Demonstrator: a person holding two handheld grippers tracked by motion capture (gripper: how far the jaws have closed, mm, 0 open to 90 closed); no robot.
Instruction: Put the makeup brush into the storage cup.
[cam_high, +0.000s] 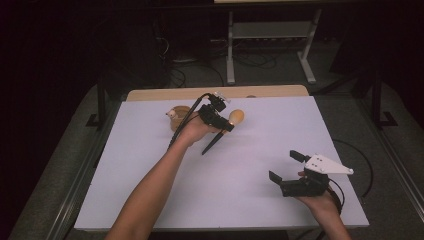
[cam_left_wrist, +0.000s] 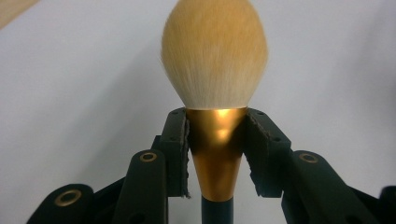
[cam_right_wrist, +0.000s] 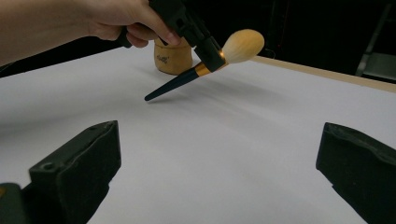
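Observation:
A makeup brush (cam_high: 235, 118) with a fluffy tan head, a gold collar (cam_left_wrist: 217, 149) and a dark tapered handle (cam_right_wrist: 170, 85) hangs tilted above the white table (cam_high: 220, 200), head up. My left gripper (cam_high: 223, 125) is shut on the gold collar, a pad pressed on each side (cam_left_wrist: 180, 149). The same grip shows farther off, where the brush (cam_right_wrist: 243, 45) points up to the right. My right gripper (cam_high: 285, 164) rests near the table's front right, its jaws wide apart with nothing between them.
A small round wooden holder (cam_high: 177, 117) stands on the table behind the left hand, also seen as the wooden holder (cam_right_wrist: 173, 58) beyond the brush. A bare wooden strip (cam_high: 270, 91) runs along the table's far edge. Dark floor and a metal stand lie beyond.

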